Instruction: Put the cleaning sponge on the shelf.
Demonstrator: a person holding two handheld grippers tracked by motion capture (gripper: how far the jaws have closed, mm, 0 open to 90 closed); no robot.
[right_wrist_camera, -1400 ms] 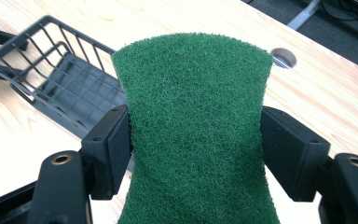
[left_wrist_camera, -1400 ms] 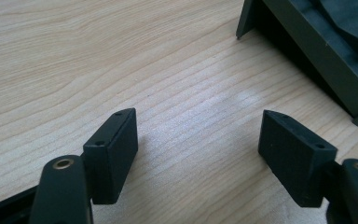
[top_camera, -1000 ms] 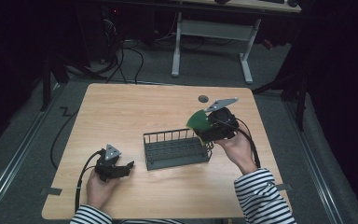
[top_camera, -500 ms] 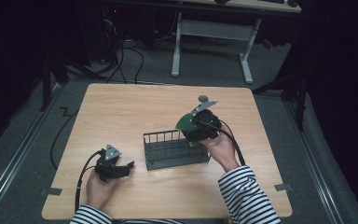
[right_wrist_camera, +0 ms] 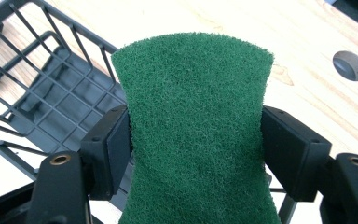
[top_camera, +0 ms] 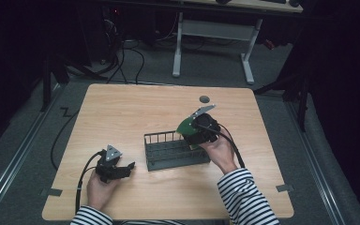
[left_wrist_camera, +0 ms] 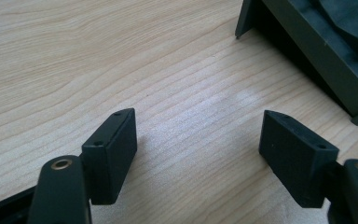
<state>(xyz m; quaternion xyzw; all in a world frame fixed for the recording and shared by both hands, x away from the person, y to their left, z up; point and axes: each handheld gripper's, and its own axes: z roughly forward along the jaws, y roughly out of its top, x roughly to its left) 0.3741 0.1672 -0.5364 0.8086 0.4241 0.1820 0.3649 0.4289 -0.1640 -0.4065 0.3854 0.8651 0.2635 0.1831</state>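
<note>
A green scouring pad (right_wrist_camera: pixel 193 126) is pinched between the jaws of my right gripper (right_wrist_camera: pixel 196 149), which is shut on it. In the high view the right gripper (top_camera: pixel 198 131) holds the pad (top_camera: pixel 184 124) over the right end of a dark wire rack (top_camera: pixel 168 152) in the middle of the wooden table. The rack's grid (right_wrist_camera: pixel 42 93) lies below and left of the pad. My left gripper (top_camera: pixel 115 168) rests open near the table's front left, its jaws (left_wrist_camera: pixel 200 154) spread over bare wood, with the rack's corner (left_wrist_camera: pixel 317 51) ahead to the right.
A round grey grommet (top_camera: pixel 204 99) is set in the tabletop behind the rack, also the grommet (right_wrist_camera: pixel 349 65) beyond the pad. Cables trail from both grippers. A desk frame (top_camera: pixel 211 42) and cables stand on the floor beyond the table's far edge.
My right gripper has carried the green pad leftward and down toward the right end of the rack. The left gripper has stayed put.
</note>
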